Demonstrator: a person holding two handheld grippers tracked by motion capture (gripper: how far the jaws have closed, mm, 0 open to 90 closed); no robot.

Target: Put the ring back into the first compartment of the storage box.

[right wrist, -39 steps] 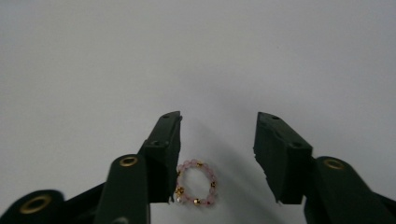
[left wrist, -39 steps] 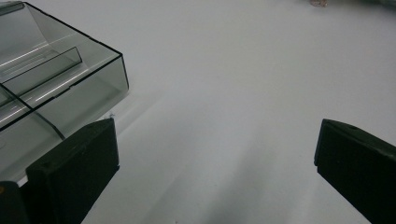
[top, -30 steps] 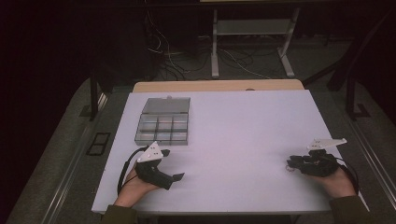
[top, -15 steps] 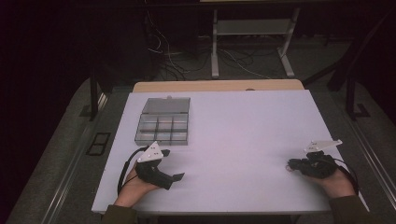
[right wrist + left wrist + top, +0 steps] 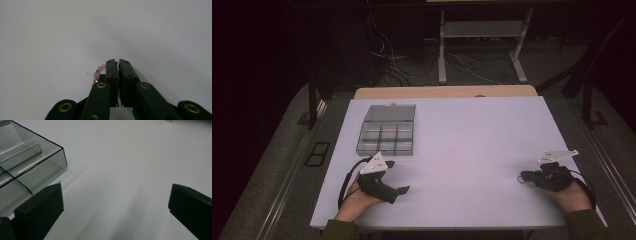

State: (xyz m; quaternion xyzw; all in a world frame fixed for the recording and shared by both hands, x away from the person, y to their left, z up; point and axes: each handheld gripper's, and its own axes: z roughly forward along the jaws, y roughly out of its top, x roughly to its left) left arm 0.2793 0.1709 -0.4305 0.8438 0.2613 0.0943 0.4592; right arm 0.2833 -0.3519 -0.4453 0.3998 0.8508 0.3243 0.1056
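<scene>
While both hands are resting low on the table [image 5: 472,130], the right gripper [image 5: 118,62], whose jaws have just been closing, is lying level, clamped on a bead bracelet [image 5: 98,72]. The left gripper [image 5: 396,176] is gaping wide and empty just beside the clear box [image 5: 22,165].

Olive-green sleeves at both wrists. Two black handheld grippers: left gripper [image 5: 398,176] and right gripper [image 5: 523,176], each topped with a pale grey three-cornered plate and trailing a black cable. Chunky matte-black jaws, squared-off tips. Brass-coloured rivets ringing the right one's linkage, plus small dark screw holes near the tips.
</scene>
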